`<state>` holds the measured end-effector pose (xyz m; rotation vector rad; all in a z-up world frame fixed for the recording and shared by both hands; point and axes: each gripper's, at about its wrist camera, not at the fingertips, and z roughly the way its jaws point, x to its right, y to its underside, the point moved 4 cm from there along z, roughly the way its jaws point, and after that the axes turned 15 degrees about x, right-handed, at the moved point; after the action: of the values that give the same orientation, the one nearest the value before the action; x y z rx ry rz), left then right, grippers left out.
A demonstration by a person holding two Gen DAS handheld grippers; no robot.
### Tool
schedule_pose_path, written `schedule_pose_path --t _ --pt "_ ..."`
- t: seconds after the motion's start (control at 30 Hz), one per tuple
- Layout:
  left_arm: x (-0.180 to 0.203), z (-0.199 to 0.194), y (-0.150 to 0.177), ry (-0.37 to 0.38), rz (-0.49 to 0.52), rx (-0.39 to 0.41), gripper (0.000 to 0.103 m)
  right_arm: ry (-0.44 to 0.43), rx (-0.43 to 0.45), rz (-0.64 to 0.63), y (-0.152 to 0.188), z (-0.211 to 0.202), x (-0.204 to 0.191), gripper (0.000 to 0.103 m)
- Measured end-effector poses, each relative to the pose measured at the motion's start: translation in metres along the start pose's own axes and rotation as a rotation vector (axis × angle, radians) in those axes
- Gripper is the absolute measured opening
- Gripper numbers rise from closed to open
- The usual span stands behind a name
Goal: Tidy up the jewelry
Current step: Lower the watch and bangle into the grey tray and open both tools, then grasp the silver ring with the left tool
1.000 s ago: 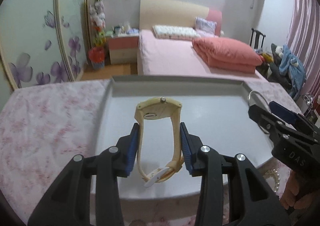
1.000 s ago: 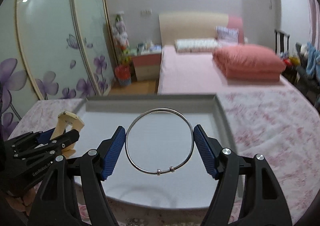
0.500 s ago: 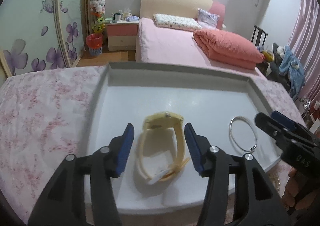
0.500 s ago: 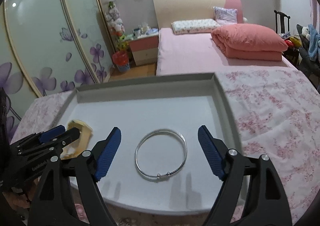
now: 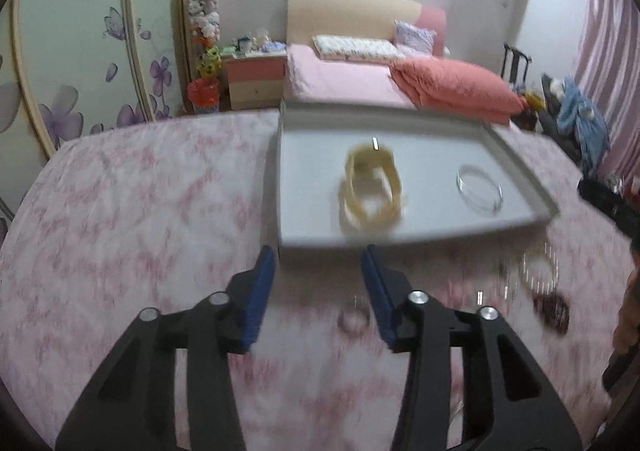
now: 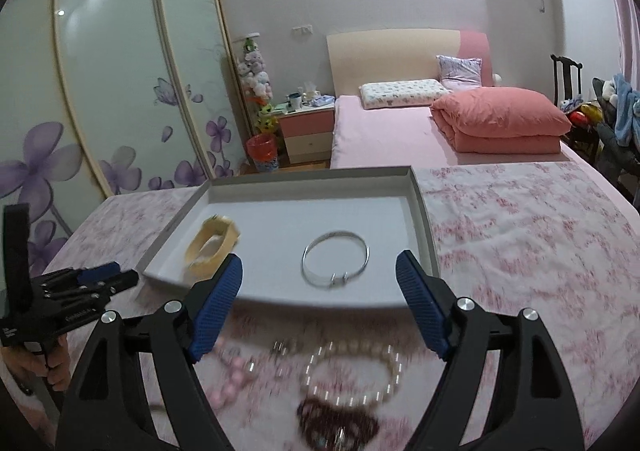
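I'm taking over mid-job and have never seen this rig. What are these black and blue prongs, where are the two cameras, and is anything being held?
There is no robot here: a person holds a two-finger tool in each hand. Each picture comes from a fisheye camera on one tool, looking along its fingers. The left gripper and right gripper are both open and hold nothing. On the flowered cloth sits a white tray holding a yellow watch and a silver bangle. In front of the tray, on the cloth, lie a pearl bracelet, a dark beaded bracelet and other blurred pieces.
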<state>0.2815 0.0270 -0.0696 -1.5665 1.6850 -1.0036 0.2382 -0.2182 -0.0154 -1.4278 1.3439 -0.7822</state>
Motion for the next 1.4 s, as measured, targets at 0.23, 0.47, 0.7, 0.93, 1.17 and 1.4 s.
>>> schedule_pose_path --t 0.23,0.47,0.7,0.93,1.17,1.4 --pt "0.016 0.002 0.035 0.036 0.042 -0.084 0.030 -0.007 -0.017 0.012 0.023 -0.027 0.001 0.079" --pt "0.025 0.014 0.039 0.029 0.062 -0.104 0.030 0.025 -0.029 0.051 0.031 -0.035 0.023 0.079" --pt "0.033 0.020 0.037 0.012 0.090 -0.093 0.022 0.028 -0.040 0.064 0.038 -0.035 0.027 0.079" --pt "0.016 0.018 0.037 -0.043 0.051 -0.087 0.021 0.058 -0.046 0.065 0.042 -0.036 0.035 0.079" --pt "-0.026 -0.006 0.034 -0.108 -0.018 -0.051 0.021 0.094 -0.093 0.046 0.050 -0.032 0.043 0.071" --pt "-0.045 -0.023 0.035 -0.131 -0.055 -0.036 0.021 0.126 -0.194 -0.015 0.061 -0.001 0.039 0.050"
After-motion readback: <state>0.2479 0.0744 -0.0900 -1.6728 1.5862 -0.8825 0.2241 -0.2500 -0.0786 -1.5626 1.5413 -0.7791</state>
